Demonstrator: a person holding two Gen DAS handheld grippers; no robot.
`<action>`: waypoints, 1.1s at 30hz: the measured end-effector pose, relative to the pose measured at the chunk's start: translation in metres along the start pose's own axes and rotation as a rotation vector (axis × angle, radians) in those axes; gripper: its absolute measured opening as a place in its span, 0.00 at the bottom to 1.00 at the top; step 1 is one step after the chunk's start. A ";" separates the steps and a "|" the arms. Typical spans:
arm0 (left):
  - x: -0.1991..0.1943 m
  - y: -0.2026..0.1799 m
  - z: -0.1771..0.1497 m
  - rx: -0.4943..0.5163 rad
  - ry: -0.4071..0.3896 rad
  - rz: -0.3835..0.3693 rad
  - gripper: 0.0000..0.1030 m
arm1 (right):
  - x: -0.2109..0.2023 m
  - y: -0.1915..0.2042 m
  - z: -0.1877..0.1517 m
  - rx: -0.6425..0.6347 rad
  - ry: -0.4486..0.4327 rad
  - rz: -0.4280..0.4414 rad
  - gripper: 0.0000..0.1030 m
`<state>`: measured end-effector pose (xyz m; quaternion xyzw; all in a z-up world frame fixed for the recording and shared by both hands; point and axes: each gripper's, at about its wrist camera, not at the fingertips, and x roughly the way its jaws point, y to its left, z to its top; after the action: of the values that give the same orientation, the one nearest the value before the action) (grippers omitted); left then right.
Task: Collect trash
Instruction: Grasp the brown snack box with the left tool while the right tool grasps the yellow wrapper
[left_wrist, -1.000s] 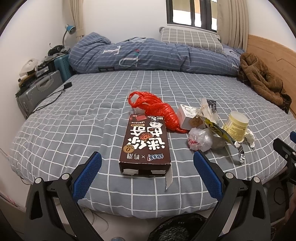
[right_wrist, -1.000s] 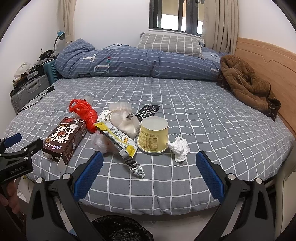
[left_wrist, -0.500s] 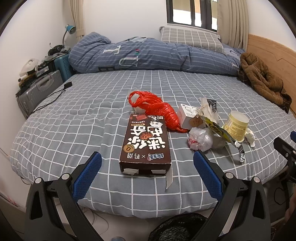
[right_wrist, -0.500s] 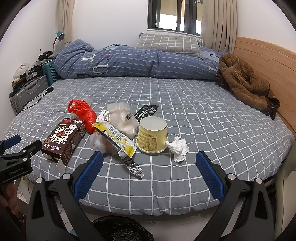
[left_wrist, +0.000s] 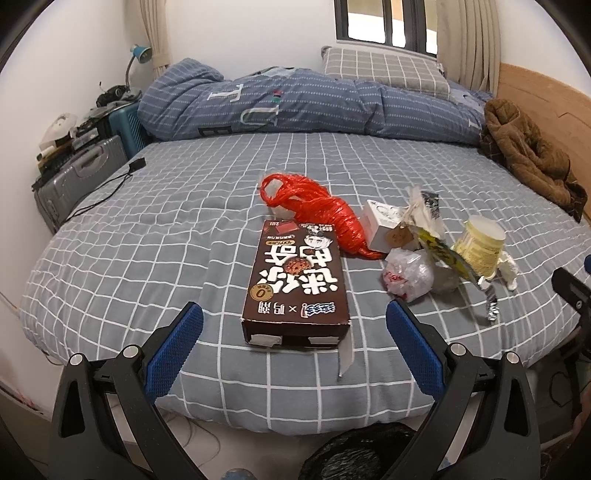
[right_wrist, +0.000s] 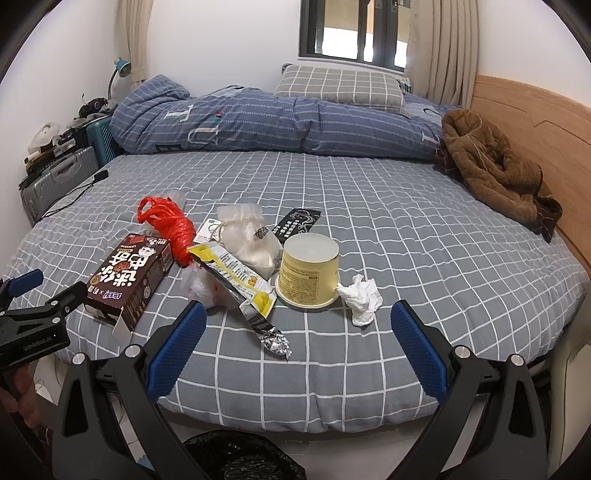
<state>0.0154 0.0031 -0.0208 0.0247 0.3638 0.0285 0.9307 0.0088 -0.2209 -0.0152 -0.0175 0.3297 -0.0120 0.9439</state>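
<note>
Trash lies on the grey checked bed (left_wrist: 147, 251). A brown cookie box (left_wrist: 297, 284) (right_wrist: 129, 275) lies just beyond my open, empty left gripper (left_wrist: 293, 325). Behind it is a red plastic bag (left_wrist: 317, 210) (right_wrist: 170, 225). To the right are a crumpled clear bag (left_wrist: 408, 273), a yellow snack wrapper (right_wrist: 236, 275), an upturned yellow paper cup (right_wrist: 308, 269) (left_wrist: 478, 245) and a crumpled white tissue (right_wrist: 362, 297). My right gripper (right_wrist: 297, 321) is open and empty, just short of the cup and wrapper. A black trash bag (right_wrist: 240, 458) (left_wrist: 362, 450) sits on the floor below both grippers.
A white cloth pouch (right_wrist: 251, 236), a white box (left_wrist: 384, 225) and a black card (right_wrist: 297, 221) lie behind the trash. A blue duvet (right_wrist: 277, 122), a pillow (right_wrist: 340, 86) and a brown jacket (right_wrist: 495, 166) are at the back. Suitcases (left_wrist: 81, 177) stand at the left.
The right gripper has drifted slightly forward and to the right. The left gripper and the trash have not visibly moved.
</note>
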 end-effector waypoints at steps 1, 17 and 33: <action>0.003 0.001 0.001 -0.001 0.004 0.002 0.95 | 0.003 0.002 0.002 -0.008 0.002 0.000 0.93; 0.068 0.000 0.010 0.007 0.142 -0.009 0.95 | 0.073 0.047 0.008 -0.116 0.082 0.037 0.91; 0.118 0.005 0.010 -0.048 0.206 -0.044 0.95 | 0.128 0.060 0.010 -0.114 0.152 0.061 0.67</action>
<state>0.1084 0.0159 -0.0928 -0.0086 0.4573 0.0191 0.8890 0.1152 -0.1649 -0.0896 -0.0603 0.4009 0.0344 0.9135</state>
